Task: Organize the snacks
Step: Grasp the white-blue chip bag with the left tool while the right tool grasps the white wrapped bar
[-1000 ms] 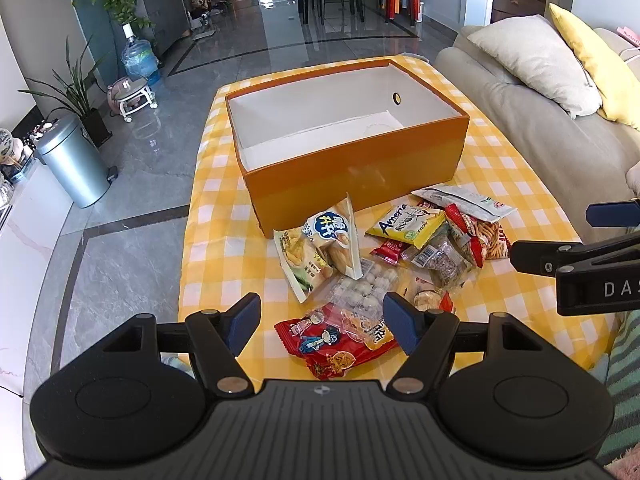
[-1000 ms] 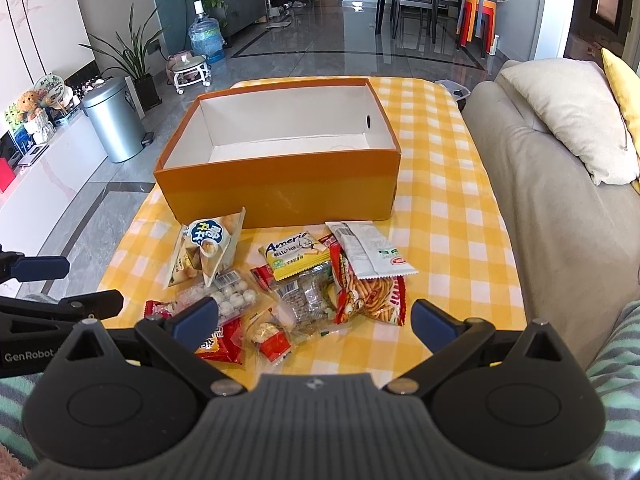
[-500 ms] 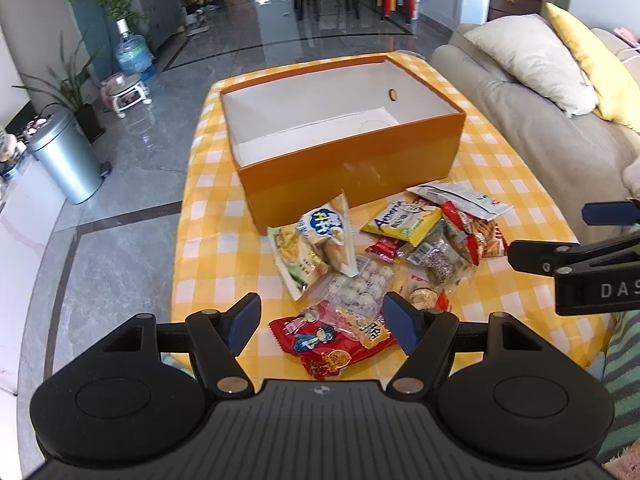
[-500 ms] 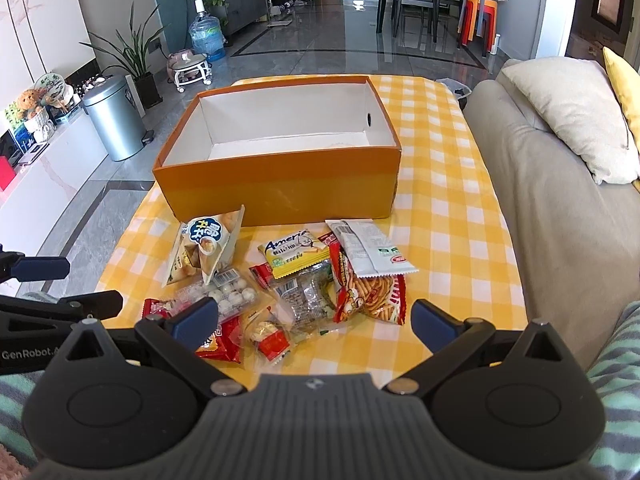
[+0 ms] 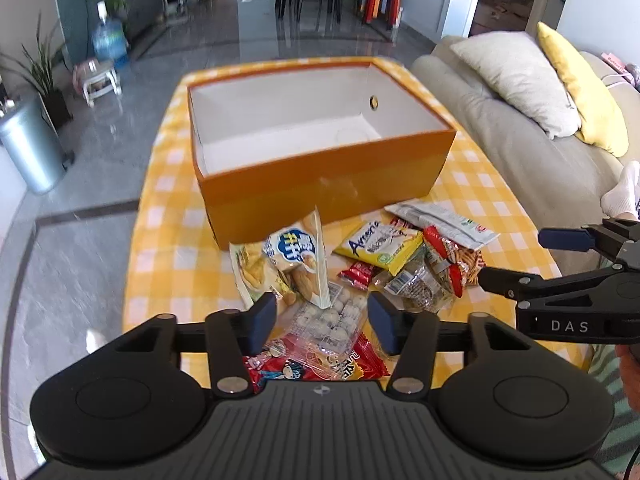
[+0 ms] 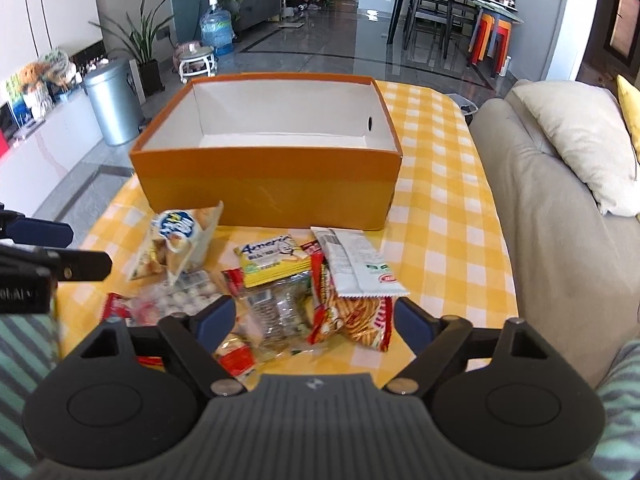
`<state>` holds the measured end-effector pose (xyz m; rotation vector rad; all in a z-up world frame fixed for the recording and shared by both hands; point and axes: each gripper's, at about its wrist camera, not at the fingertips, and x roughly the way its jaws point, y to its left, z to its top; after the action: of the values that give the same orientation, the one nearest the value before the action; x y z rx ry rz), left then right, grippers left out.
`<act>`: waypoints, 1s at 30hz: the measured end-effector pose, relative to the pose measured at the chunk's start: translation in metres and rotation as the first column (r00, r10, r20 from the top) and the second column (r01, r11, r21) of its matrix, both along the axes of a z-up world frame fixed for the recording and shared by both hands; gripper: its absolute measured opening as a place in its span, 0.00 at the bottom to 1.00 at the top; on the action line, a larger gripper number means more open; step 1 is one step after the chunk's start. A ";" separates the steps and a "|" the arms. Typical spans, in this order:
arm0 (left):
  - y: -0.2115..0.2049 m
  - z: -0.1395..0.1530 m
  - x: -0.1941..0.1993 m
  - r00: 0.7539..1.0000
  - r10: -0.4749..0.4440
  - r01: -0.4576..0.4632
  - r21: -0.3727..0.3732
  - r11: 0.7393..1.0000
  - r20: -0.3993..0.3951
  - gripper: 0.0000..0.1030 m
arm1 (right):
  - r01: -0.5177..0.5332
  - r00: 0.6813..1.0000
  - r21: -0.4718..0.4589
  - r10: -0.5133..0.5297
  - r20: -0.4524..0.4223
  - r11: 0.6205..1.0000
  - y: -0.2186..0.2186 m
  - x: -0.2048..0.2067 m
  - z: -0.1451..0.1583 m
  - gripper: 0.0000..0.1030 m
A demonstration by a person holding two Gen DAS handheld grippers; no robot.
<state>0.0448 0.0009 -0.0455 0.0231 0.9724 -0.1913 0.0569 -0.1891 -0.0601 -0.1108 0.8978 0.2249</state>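
The snacks [image 6: 280, 288] sit heaped on the table [image 6: 440, 240] right in front of the empty orange box [image 5: 320, 192], so both the left gripper [image 5: 322, 322] and right gripper [image 6: 316, 318] hover over the pile, fingers apart and just been narrowing, gripping nothing yet.

An open orange box [image 6: 266, 184], white inside and empty, sits at frame centre; below it a loose heap of snack packets [image 6: 280, 288] – yellow wafer pack [image 6: 272, 260], red stick-snack bag [image 6: 352, 316], clear pack of white balls [image 5: 332, 320] – overlaps on the cloth
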 end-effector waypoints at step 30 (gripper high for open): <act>0.009 -0.067 0.086 0.979 0.151 -0.157 -0.038 0.987 -0.135 0.77 | 0.057 0.968 0.100 -0.031 -0.251 0.993 -0.024 0.128 -0.079 0.76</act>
<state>0.1306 0.0101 -0.1120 -0.1101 1.0964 -0.0739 0.1847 -0.2130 -0.1390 0.0379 1.1349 0.2483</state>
